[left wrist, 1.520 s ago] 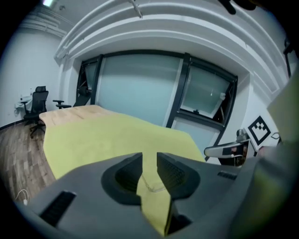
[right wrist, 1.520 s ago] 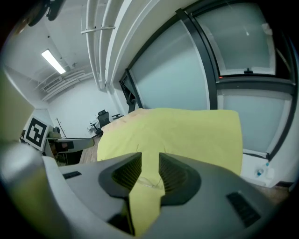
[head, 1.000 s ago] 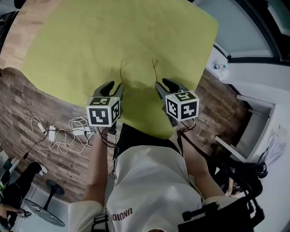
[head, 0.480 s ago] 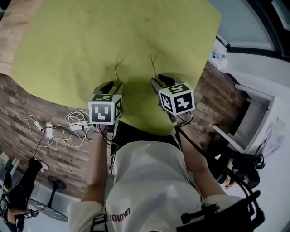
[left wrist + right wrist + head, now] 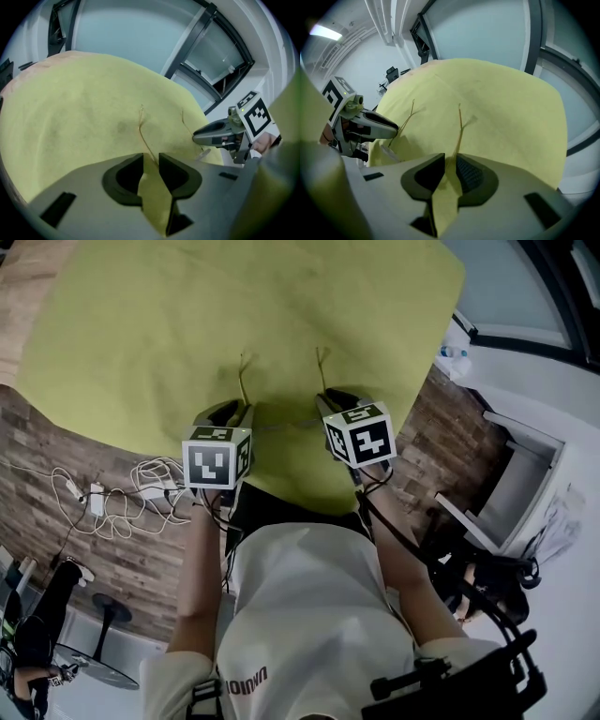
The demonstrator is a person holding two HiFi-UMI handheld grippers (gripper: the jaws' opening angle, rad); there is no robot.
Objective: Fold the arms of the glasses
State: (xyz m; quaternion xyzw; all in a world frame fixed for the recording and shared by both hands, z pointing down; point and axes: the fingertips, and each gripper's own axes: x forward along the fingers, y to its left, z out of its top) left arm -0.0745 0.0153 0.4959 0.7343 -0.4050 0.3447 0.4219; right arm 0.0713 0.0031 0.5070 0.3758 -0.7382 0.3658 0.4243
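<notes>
— Where are the glasses [image 5: 245,382]?
— On the yellow-green cloth [image 5: 169,315], by the middle of its near edge, arms pointing away.
— Left gripper [image 5: 151,158]?
— Jaws have just been narrowing but a gap is left, and one thin arm [image 5: 142,131] runs between them untouched.
— Right gripper [image 5: 450,159]?
— Tighter, also just closing round the other arm [image 5: 460,123]. It may brush one pad, hard to say.

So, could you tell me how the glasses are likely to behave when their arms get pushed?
The glasses look thin-wired, so probably very light and apt to slide on the cloth when pushed. Their arms seem slender as wire, so they may flex; gentle pressure seems wise.
</notes>
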